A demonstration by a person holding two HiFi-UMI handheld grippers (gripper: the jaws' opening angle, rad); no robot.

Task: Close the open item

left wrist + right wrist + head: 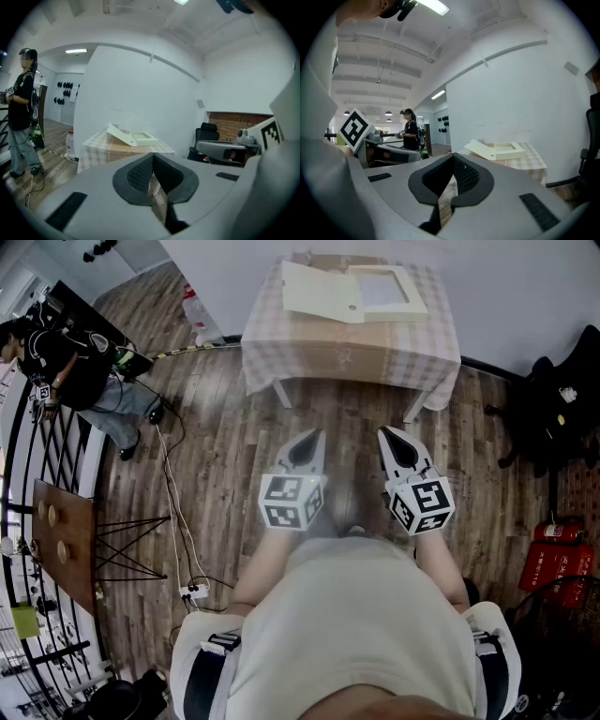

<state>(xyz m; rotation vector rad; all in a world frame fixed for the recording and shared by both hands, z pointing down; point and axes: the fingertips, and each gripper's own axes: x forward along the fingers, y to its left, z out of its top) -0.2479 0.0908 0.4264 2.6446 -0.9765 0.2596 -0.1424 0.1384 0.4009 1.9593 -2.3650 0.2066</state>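
A flat cream box (352,292) lies open on a table with a checked cloth (281,348), its lid (319,292) swung out to the left. The box shows in the left gripper view (136,136) and the right gripper view (497,150) as well, far ahead. My left gripper (310,437) and right gripper (391,435) hang side by side over the wooden floor, well short of the table. Each is shut with nothing between its jaws, the left (152,155) and the right (453,160) alike. Each one's marker cube shows in the other's view.
A person in black (75,371) stands at the far left by a railing. A cable and power strip (195,592) run along the floor on the left. A black chair (558,399) and red extinguishers (553,559) stand at the right. A white wall rises behind the table.
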